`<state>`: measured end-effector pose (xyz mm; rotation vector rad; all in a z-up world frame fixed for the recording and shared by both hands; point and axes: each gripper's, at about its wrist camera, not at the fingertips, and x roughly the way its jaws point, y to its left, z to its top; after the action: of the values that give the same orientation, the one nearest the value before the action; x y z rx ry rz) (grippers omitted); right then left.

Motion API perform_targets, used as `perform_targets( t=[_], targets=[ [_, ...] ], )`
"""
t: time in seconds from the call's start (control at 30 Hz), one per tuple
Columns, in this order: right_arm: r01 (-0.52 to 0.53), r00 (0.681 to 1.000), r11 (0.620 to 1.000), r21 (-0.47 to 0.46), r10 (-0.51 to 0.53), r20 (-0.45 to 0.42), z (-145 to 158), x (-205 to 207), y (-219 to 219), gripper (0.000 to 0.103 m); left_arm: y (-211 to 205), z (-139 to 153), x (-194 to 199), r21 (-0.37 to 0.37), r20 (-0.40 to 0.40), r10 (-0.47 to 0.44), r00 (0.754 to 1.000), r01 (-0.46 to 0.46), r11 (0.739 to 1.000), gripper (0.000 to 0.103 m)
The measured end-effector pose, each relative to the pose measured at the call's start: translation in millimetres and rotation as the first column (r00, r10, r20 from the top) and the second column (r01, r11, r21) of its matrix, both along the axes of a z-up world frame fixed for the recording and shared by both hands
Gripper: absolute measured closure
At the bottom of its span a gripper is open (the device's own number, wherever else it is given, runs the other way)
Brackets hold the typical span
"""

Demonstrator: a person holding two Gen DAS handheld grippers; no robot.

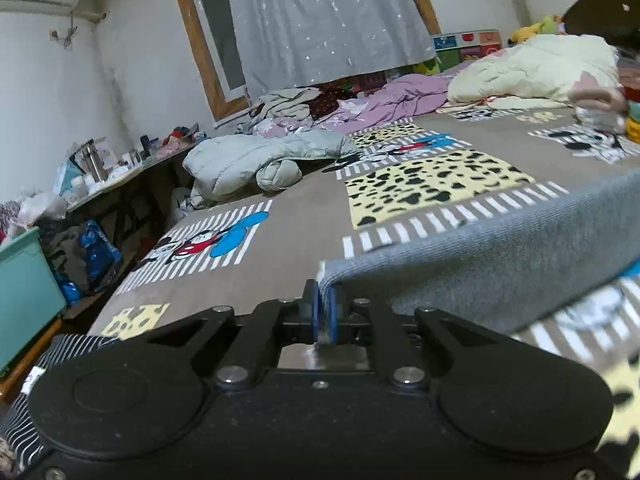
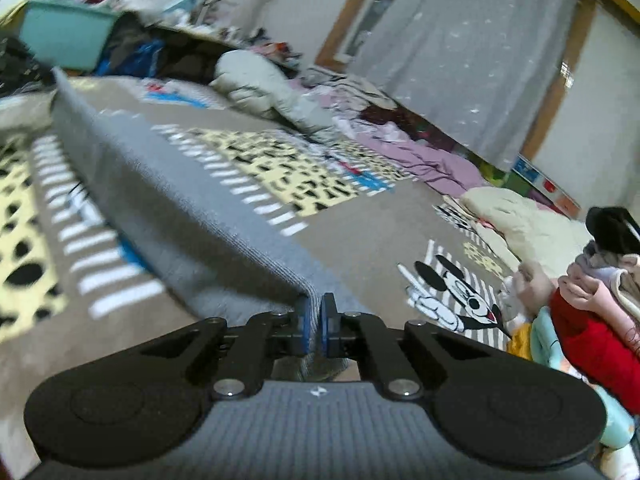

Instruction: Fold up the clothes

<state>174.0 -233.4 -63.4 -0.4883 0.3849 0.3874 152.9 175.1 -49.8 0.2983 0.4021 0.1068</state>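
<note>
A grey ribbed knit garment (image 1: pixel 500 256) is held stretched in the air above the bed between my two grippers. My left gripper (image 1: pixel 323 300) is shut on one corner of it, and the cloth runs off to the right. In the right wrist view the same grey garment (image 2: pixel 168 184) runs off to the upper left, and my right gripper (image 2: pixel 316 316) is shut on its other corner. Its lower part hangs down toward the patterned bedspread (image 1: pixel 296 236).
A pale green puffer jacket (image 1: pixel 256 160) lies at the bed's left edge. Purple and cream bedding (image 1: pixel 532 68) is heaped at the far end. A pile of clothes (image 2: pixel 592 304) sits at the right. A teal bin (image 1: pixel 24 288) and a cluttered desk (image 1: pixel 120 168) stand left of the bed.
</note>
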Motion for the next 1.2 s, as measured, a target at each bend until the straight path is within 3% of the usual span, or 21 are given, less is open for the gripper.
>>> perform_targets(
  t=[0.23, 0.73, 0.87, 1.07, 1.2],
  targets=[
    [0.06, 0.998, 0.996, 0.07, -0.059, -0.012, -8.9, 43.1, 4.9, 0.098, -3.3, 0.6, 51.8, 0.011, -0.071, 0.027, 0.997, -0.027, 1.0, 0.099],
    [0.111, 0.994, 0.987, 0.114, -0.108, -0.025, -33.2, 103.2, 8.4, 0.098, -1.5, -12.6, 127.2, -0.031, -0.188, 0.082, 0.979, -0.09, 0.995, 0.099],
    [0.119, 0.992, 0.986, 0.117, -0.114, -0.045, -39.5, 112.2, 12.3, 0.098, -1.0, -24.3, 139.4, -0.033, -0.225, 0.087, 0.971, -0.097, 0.995, 0.099],
    [0.121, 0.992, 0.984, 0.128, -0.118, -0.033, -40.7, 121.0, 15.2, 0.098, 1.6, -19.3, 145.0, -0.068, -0.23, 0.095, 0.969, -0.113, 0.991, 0.099],
    [0.122, 0.992, 0.98, 0.157, -0.118, -0.031, -37.7, 120.1, 11.7, 0.098, -3.7, -37.6, 153.6, -0.046, -0.287, 0.066, 0.956, -0.082, 0.996, 0.099]
  ],
)
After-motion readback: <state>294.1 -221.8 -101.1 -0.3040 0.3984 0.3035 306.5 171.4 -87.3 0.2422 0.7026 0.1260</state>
